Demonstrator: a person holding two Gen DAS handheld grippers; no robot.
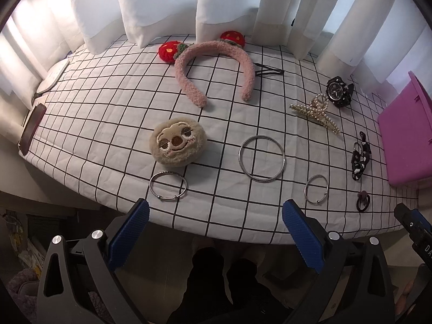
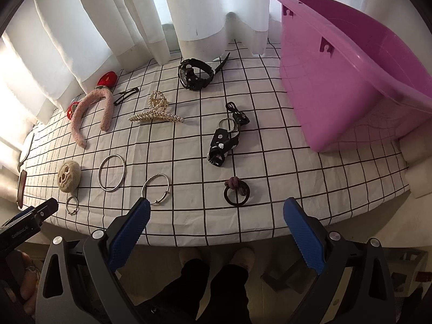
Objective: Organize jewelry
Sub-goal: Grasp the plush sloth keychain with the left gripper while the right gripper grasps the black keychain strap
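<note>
Both the left gripper and right gripper hang spread and empty at the bottom of their frames, off the table's near edge, likely before a first pick. The jewelry lies scattered singly across the checked cloth: a pearl clip at centre, a black watch above it, metal bangles at lower left. The purple tub, upper right, looks like the intended destination.

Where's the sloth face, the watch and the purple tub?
sloth face (image 1: pixel 178 141), left wrist view, on its nose.
watch (image 2: pixel 189 77), right wrist view, on its dial.
purple tub (image 2: pixel 324 81), right wrist view, on its outer wall.
</note>
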